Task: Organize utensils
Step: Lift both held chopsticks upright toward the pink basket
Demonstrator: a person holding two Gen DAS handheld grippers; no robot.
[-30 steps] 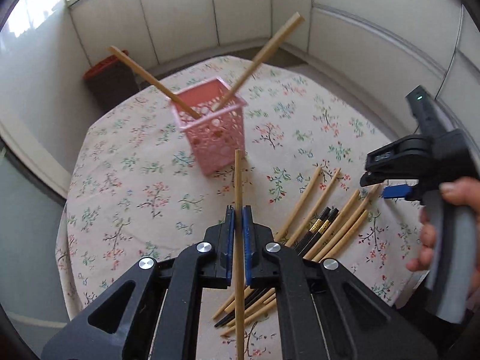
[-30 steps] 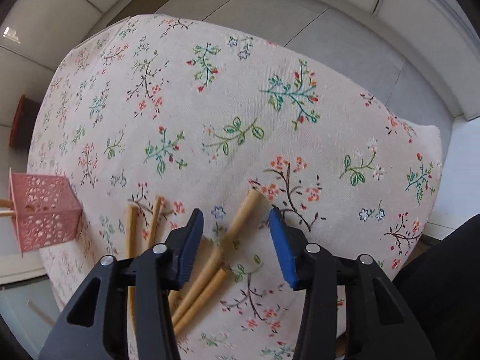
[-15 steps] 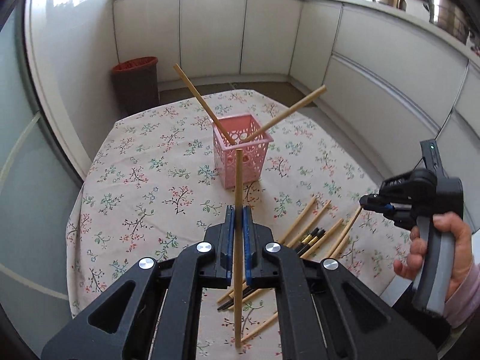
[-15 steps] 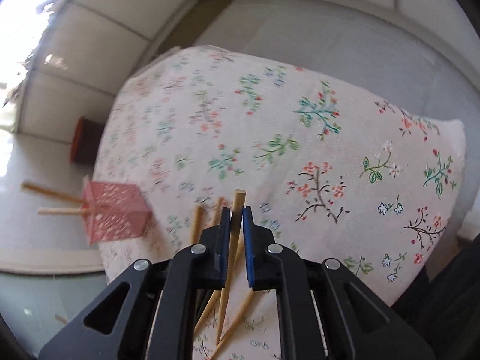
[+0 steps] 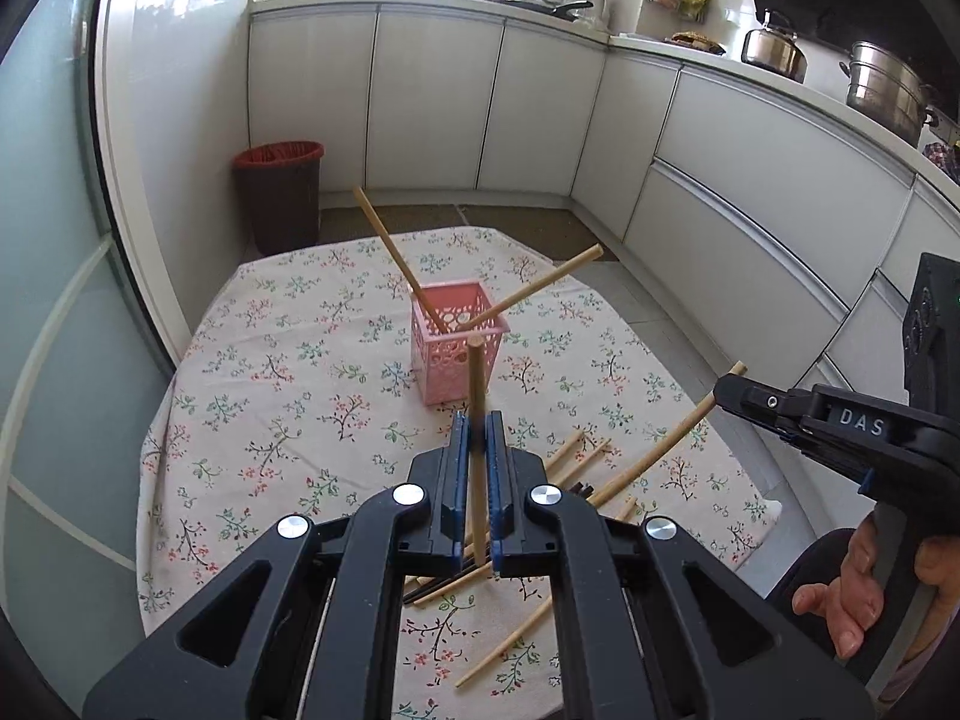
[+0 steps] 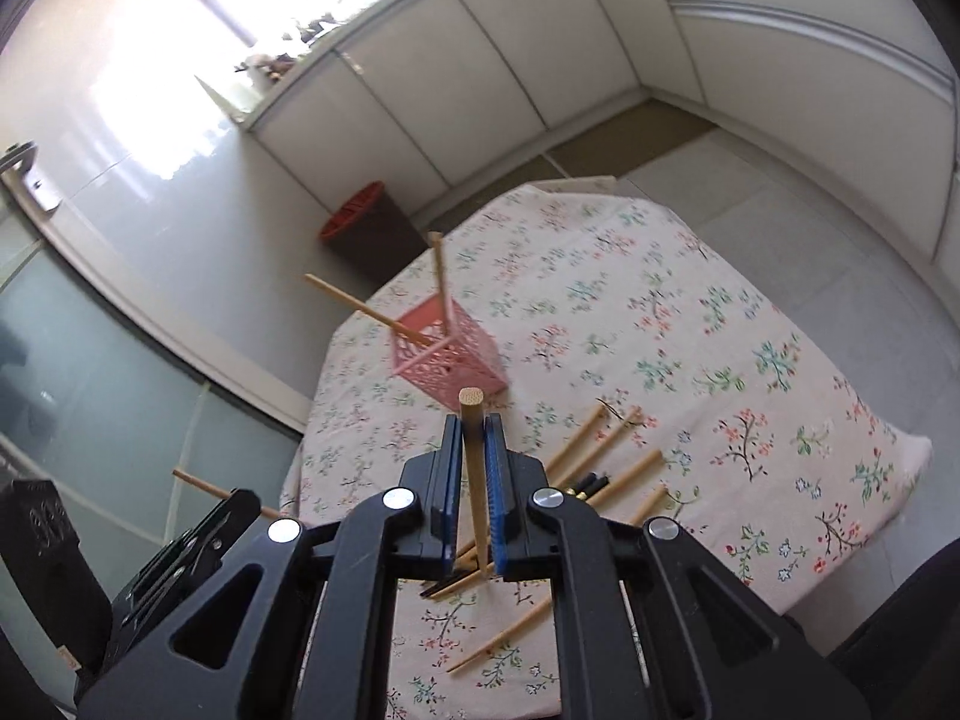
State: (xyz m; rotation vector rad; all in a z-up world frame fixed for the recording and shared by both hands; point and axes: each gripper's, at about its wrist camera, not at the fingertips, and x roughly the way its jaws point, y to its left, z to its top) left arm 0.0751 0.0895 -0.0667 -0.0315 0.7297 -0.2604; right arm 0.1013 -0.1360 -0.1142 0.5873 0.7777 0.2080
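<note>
A pink perforated basket (image 5: 459,351) is standing on the table (image 5: 282,372) near the middle of the left wrist frame, and two wooden chopsticks are leaning out of it: one chopstick (image 5: 393,255) is slanting toward the upper left, the other chopstick (image 5: 543,288) toward the upper right. In the right wrist frame the same basket (image 6: 447,357) is sitting left of centre, tilted by the lens.

The left gripper (image 5: 474,438) is clamping a single wooden chopstick (image 5: 477,396) between its blue pads, the stick pointing up the frame so its tip is overlapping the basket's front wall. The right gripper (image 6: 474,438) is pinching its own wooden chopstick (image 6: 473,438) the same way, its round end showing just below the basket. From the left wrist view this right gripper (image 5: 729,390) is entering at the right edge, the held stick hanging down and leftward from it, with a person's hand (image 5: 852,597) wrapping the handle at the lower right.

Loose chopsticks (image 6: 606,456), mostly pale wood with a couple of black ones (image 6: 585,486), are lying scattered on the floral tablecloth (image 6: 720,360) in the lower centre of both frames, below the basket.

A dark bin with a red rim (image 5: 279,195) is standing on the floor beyond the table, at the upper left.
</note>
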